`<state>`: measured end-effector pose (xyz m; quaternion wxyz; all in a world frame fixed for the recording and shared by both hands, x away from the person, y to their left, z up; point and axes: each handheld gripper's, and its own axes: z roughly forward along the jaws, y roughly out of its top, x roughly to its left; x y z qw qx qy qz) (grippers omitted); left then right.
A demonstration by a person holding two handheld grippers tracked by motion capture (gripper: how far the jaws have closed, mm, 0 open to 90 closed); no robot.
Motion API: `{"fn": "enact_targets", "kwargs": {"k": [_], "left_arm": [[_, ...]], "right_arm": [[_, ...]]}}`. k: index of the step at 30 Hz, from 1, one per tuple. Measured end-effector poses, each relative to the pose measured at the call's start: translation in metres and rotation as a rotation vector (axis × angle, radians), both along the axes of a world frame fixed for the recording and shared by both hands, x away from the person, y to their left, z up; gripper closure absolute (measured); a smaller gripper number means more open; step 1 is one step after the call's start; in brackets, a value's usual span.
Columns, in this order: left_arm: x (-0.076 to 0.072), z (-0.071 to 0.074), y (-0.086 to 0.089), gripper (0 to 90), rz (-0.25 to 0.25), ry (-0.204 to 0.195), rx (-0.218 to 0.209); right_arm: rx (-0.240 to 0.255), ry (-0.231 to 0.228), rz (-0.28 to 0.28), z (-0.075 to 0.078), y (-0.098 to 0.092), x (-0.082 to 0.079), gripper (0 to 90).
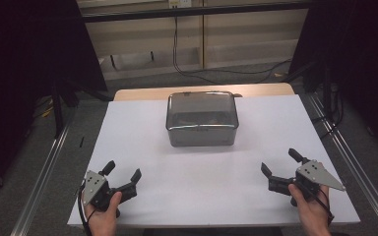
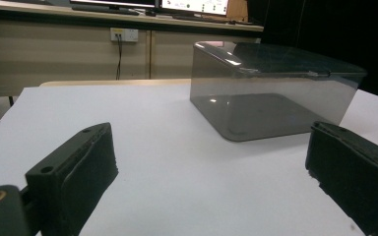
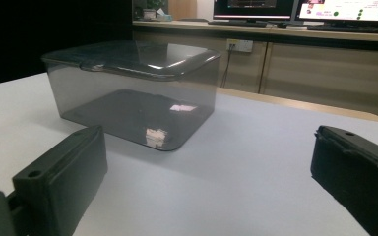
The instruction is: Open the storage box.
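Box: I see the smoky clear plastic box [image 1: 202,119] standing flat on the white table [image 1: 142,132], lid down, in the middle of the far half. It is square to my side, so each hand has an equal reach to it.

Inside the box: From the high view something brownish seems to lie at the bottom; through the tinted walls I cannot tell what it is.

Lid: I judge it closed, as its front edge sits flush on the walls. A small tab shows on that edge in the left gripper view, likely the place to lift.

Left gripper: I hold the left gripper [image 1: 124,173] near the table's near left corner, well apart from the box. Its jaws stand wide open with nothing between them, only bare table. In its own view the box [image 2: 270,88] sits ahead and to the right.

Right gripper: The right gripper [image 1: 278,162] mirrors it at the near right corner, jaws spread as wide, holding and touching nothing. Its view has the box [image 3: 133,88] ahead and to the left.

Why so: Both tools rest back and angled inward at the box, which reads to me as a ready stance before any approach.

Stage: Nothing gripped yet; the box is untouched.
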<state>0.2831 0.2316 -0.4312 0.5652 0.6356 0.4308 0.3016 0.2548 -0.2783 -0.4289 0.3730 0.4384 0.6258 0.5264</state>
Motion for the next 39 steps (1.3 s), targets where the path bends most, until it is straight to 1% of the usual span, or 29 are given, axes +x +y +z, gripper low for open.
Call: {"fn": "enact_targets", "kwargs": {"k": [4,6,12,14,17,19,21,23,24,25,27,28,30,31,34,35,36,38,39], "left_arm": [[-0.001,0.000,0.000,4.6,-0.003,-0.003,-0.003],[0.000,0.000,0.000,4.6,-0.004,-0.003,-0.009],[0.000,0.000,-0.001,4.6,-0.007,-0.001,-0.006],[0.000,0.000,-0.001,4.6,-0.007,-0.002,-0.006],[-0.001,0.001,-0.001,4.5,-0.009,-0.006,-0.001],[-0.001,0.001,-0.001,4.6,-0.010,-0.004,-0.001],[0.000,0.001,-0.001,4.6,-0.009,0.003,-0.012],[0.000,0.001,-0.001,4.6,-0.005,0.000,-0.015],[-0.001,0.001,-0.001,4.6,-0.008,-0.002,-0.014],[-0.001,0.001,-0.001,4.6,-0.009,-0.001,-0.024],[-0.001,0.001,-0.001,4.6,-0.014,0.007,-0.014],[-0.001,0.000,-0.002,4.7,-0.004,0.007,-0.004],[-0.002,0.000,-0.002,4.7,-0.007,0.005,-0.007],[-0.003,0.001,-0.001,4.7,0.002,-0.007,-0.004],[-0.002,0.001,-0.001,4.7,-0.005,0.001,-0.012],[-0.003,0.001,-0.002,4.7,-0.016,0.000,-0.008],[-0.003,0.001,-0.002,4.7,-0.016,0.004,-0.011],[-0.002,0.001,-0.001,4.7,-0.015,0.004,-0.015],[-0.001,0.001,0.000,4.7,-0.003,0.004,-0.017]], "right_arm": [[0.004,-0.006,0.006,0.000,0.004,0.001,0.0],[0.003,-0.003,0.015,0.000,0.009,0.005,0.0],[-0.012,0.008,0.052,-0.001,0.023,0.012,0.0],[-0.009,0.008,0.059,-0.001,0.025,0.013,0.0],[0.002,0.007,0.084,0.001,0.034,0.016,0.0],[0.004,0.008,0.088,0.002,0.036,0.017,0.0],[-0.003,0.005,0.109,0.002,0.041,0.020,0.0],[-0.004,0.005,0.111,0.003,0.042,0.021,0.0],[-0.004,0.003,0.123,0.004,0.045,0.023,0.0],[0.002,0.003,0.131,0.004,0.047,0.024,0.0],[0.009,0.005,0.148,0.005,0.050,0.026,0.0],[0.006,0.004,0.156,0.005,0.053,0.027,0.0],[-0.002,0.005,0.159,0.005,0.055,0.029,0.0],[0.012,0.010,0.156,0.003,0.058,0.033,0.0],[0.011,0.016,0.159,0.002,0.060,0.036,0.0],[0.004,0.016,0.163,0.000,0.064,0.040,0.0],[0.009,0.020,0.166,0.000,0.065,0.041,0.0],[0.011,0.016,0.169,0.000,0.066,0.043,0.0],[0.008,0.004,0.177,0.003,0.072,0.046,0.0]]}}
